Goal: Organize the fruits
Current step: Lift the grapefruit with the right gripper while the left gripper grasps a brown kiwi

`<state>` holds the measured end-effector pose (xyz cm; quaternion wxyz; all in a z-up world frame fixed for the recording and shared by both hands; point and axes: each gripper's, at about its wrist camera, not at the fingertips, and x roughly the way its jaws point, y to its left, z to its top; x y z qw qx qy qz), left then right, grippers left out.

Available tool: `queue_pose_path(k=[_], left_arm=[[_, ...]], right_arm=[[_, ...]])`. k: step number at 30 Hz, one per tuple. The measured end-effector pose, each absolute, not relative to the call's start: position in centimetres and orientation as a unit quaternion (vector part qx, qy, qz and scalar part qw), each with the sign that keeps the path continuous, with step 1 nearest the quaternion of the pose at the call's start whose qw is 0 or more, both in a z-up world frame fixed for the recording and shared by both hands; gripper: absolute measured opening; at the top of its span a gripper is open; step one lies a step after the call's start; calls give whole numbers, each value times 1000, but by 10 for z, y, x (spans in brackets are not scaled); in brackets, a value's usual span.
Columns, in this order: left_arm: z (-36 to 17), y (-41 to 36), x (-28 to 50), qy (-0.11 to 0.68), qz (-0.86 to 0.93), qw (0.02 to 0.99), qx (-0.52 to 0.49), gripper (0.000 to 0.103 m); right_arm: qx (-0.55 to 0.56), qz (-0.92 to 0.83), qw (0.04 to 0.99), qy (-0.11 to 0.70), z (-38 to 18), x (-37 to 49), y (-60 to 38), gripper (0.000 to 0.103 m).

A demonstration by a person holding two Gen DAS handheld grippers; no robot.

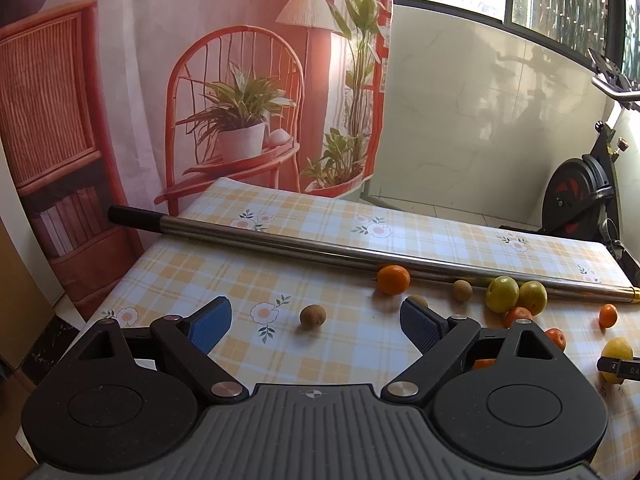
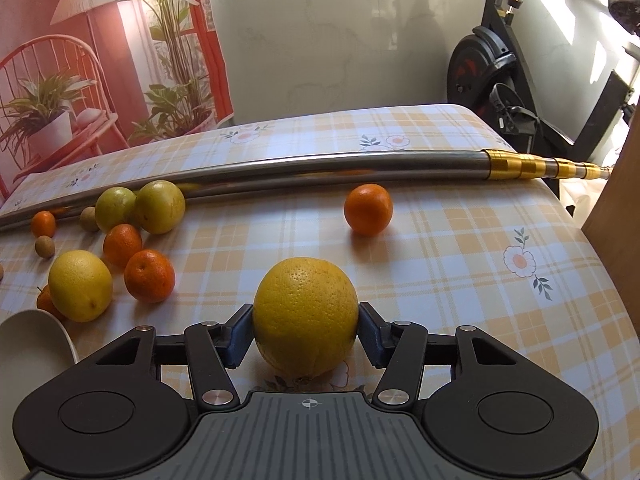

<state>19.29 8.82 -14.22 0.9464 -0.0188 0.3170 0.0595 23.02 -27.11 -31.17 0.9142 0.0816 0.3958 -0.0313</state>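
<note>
My right gripper is shut on a large yellow orange, both blue pads against its sides, low over the checked tablecloth. To its left lie a yellow lemon, several small tangerines, two green-yellow fruits and small brown longans. One tangerine lies alone further back. My left gripper is open and empty above the table, with a brown longan lying between and just beyond its fingers. The fruit cluster lies to its right.
A long steel pole with a gold end lies across the table behind the fruit. A white bowl's rim shows at the lower left of the right wrist view. An exercise bike stands beyond the table's right edge.
</note>
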Motion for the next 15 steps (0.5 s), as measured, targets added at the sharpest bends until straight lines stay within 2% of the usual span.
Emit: queue_pose_path(k=[11,15], left_arm=[[-150,95,198,332,63,941,-13,93],[-159,97,208,339,63,939,1,89]], right_arm=[[79,-19,922,380,-294,217,-257,51],[78,-15,923,376,-289,216,-253,51]])
